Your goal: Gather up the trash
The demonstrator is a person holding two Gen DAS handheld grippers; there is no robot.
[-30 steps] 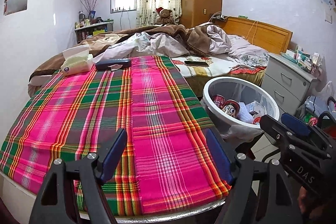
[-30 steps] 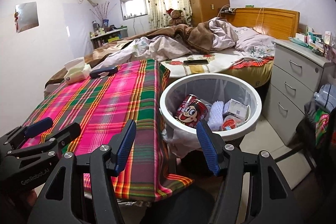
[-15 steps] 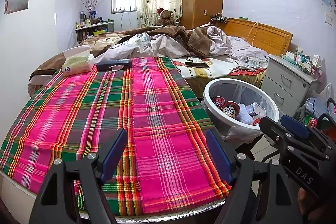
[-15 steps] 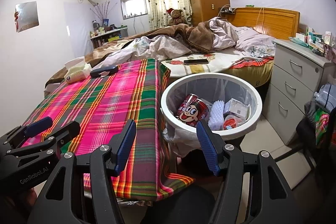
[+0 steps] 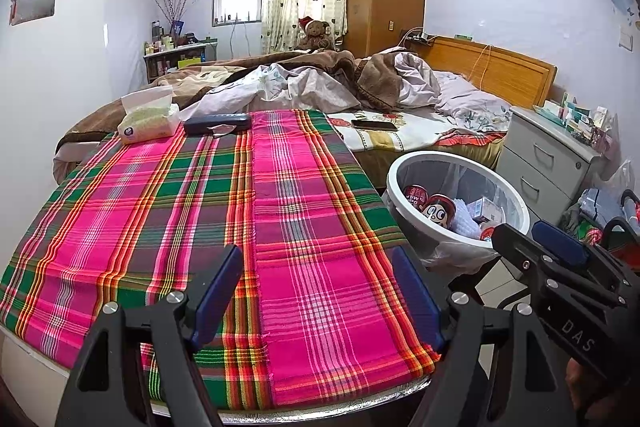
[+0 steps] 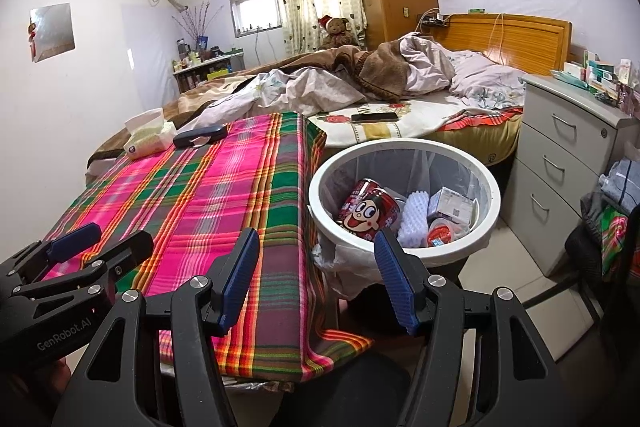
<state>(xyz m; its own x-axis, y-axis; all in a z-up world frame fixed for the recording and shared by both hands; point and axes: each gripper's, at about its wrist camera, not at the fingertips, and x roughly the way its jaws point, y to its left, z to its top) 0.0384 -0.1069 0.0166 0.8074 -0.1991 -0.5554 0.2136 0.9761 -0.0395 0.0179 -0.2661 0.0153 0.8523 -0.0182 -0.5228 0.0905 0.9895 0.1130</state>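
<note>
The white round bin [image 6: 404, 203], lined with a clear bag, stands on the floor just beside the right edge of the desk [image 5: 224, 211], at about 3 o'clock from the plaid cloth. Inside it lie the collected trash: two red drink cans [image 6: 370, 207] with a cartoon face on the nearer one, a white foam net sleeve [image 6: 414, 215] at their right, a small grey-white carton [image 6: 450, 205] toward 2 o'clock of the bin, and a red-and-white wrapper [image 6: 442, 233] below the carton.

The cloth is pink, green and orange plaid and bare except at its far end, near 11 o'clock, where a tissue pack [image 5: 148, 117] and a dark flat case [image 5: 218, 123] sit side by side.

The left gripper [image 5: 316, 291] hovers over the near edge of the cloth, its blue-padded fingers spread apart with nothing between them. The right gripper [image 6: 316, 279] hangs between desk edge and bin, fingers likewise apart and empty.

The right wrist view looks down into the bin and shows all its contents; the left wrist view sees the bin only obliquely at 3 o'clock, partly hidden behind the right gripper, but shows the whole width of the cloth.
</note>
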